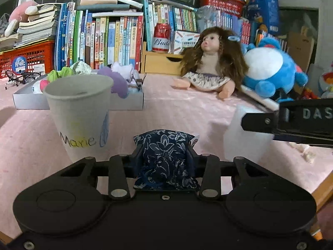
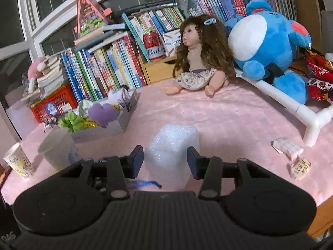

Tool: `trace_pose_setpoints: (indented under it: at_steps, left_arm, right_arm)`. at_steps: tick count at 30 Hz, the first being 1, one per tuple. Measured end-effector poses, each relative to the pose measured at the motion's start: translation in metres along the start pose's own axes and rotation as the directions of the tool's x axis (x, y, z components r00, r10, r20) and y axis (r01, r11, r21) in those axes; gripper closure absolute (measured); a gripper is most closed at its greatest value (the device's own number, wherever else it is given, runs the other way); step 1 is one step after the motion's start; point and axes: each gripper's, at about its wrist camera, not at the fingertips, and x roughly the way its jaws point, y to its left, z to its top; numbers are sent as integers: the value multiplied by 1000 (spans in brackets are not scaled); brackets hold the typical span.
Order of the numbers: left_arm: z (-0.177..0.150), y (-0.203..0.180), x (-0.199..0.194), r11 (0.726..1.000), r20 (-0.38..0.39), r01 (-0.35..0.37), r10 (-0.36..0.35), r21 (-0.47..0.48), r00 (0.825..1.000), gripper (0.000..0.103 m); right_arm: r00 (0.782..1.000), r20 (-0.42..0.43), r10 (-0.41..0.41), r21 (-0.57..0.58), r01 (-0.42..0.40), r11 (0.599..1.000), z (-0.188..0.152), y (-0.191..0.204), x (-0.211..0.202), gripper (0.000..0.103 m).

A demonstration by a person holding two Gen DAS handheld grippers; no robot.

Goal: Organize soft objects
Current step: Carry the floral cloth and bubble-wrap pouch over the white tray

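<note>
While the left gripper (image 1: 164, 156) pinches a blue floral pouch (image 1: 166, 158) at lower centre of its view, jaws pressed into the cloth on both sides, a paper cup (image 1: 80, 112) marked "Marie" stands just left of it. Right gripper (image 2: 165, 160): jaws spread around a white foam block (image 2: 172, 145) at frame centre; left pad looks to touch it, right pad stands clear. Grey tray (image 2: 116, 125) of soft items sits mid-left on the pink cloth (image 2: 229, 125). Doll (image 2: 199, 56) and blue plush (image 2: 268, 41) upper right.
</note>
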Motion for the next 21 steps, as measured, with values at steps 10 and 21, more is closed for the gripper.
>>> trace_pose_setpoints:
  at_steps: [10,21]
  left_arm:
    - [48,11,-46,997,117,74,-73,-5,991,65]
    - [123,77,-88,999,215,27,-33,31,976,65]
  right_arm:
    - [996,83,25,5,-26,1000,34,21,-18,53]
    - [986,110,130,-50,-125,991,76,82,-5,53]
